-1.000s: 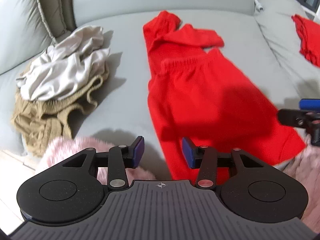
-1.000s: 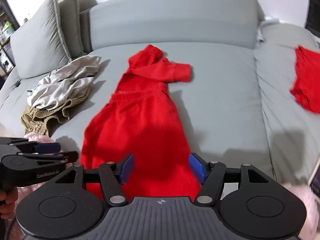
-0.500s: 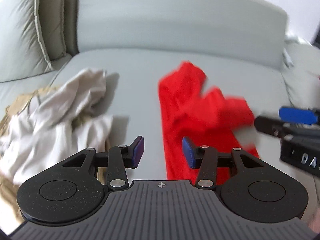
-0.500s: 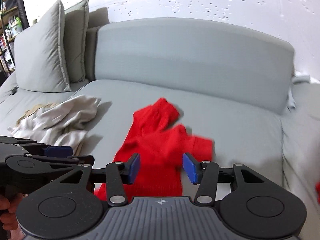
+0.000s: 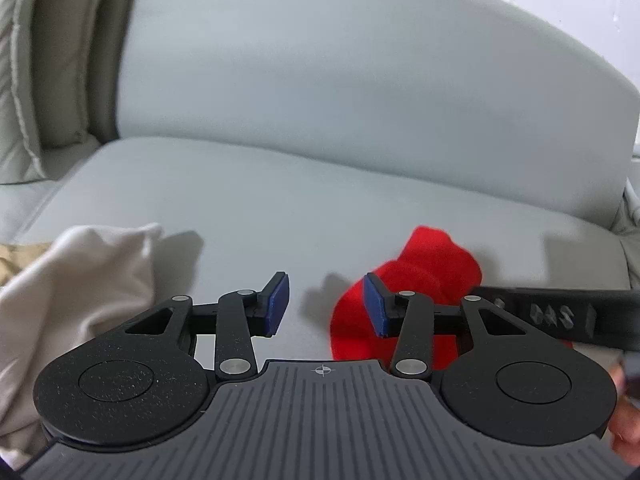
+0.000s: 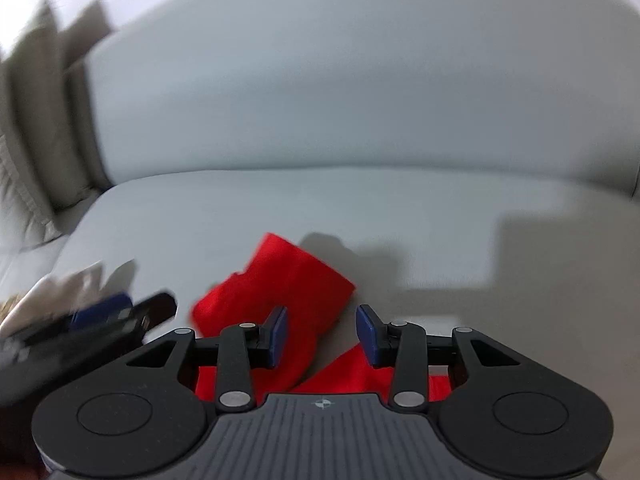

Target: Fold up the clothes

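The crumpled red knit garment (image 6: 280,292) is spread on the grey sofa seat (image 5: 280,200) for folding. Left tool (image 5: 326,304) is held part-open, empty; right tool (image 6: 322,334), closing over the sleeve, grips nothing yet.

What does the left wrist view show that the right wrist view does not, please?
Only the left wrist view shows the cream garment sharply, with a tan one behind it, and a fingertip at the right edge. Only the right wrist view shows the red garment running under the right gripper, whose jaws are closing on nothing yet. Both show the grey sofa, its cushions, the red cloth, and the other gripper at the edge; the left gripper has open jaws.
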The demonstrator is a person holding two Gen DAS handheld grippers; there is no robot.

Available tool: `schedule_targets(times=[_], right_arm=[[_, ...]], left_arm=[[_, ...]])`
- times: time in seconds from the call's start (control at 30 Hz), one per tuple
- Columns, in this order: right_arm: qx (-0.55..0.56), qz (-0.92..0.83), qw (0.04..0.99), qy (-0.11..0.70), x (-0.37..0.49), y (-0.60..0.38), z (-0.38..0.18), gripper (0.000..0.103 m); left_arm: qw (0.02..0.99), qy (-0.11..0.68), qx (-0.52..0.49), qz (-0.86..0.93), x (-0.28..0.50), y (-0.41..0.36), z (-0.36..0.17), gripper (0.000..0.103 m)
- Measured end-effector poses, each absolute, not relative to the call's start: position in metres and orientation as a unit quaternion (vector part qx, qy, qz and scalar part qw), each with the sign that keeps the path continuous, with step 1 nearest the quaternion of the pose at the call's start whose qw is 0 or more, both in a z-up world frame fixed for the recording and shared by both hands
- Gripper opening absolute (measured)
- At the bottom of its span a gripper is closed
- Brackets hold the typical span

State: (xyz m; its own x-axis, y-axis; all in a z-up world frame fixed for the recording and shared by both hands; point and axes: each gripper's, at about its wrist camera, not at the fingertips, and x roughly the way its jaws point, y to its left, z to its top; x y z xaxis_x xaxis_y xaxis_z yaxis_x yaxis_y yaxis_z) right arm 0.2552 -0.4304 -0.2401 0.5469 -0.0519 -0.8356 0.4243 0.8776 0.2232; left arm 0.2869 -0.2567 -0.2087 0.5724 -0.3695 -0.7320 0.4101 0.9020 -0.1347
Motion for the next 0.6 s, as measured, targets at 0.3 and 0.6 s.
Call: schedule_targets(times=[0.3,0.6], right_arm=[[0.154,-0.101,0.869,0.459,0.28,-0.421,-0.244,0.007],[-0.08,-0.077,0.912,0.394,0.314,-0.393,-0.223,0.006]], left_arm=[[0.891,0.412,-0.014,-0.191,0.3,-0.24,-0.217,0.047],[0.893,0.413,-0.032,-0.174,0.306,-0.228,-0.217,0.048]])
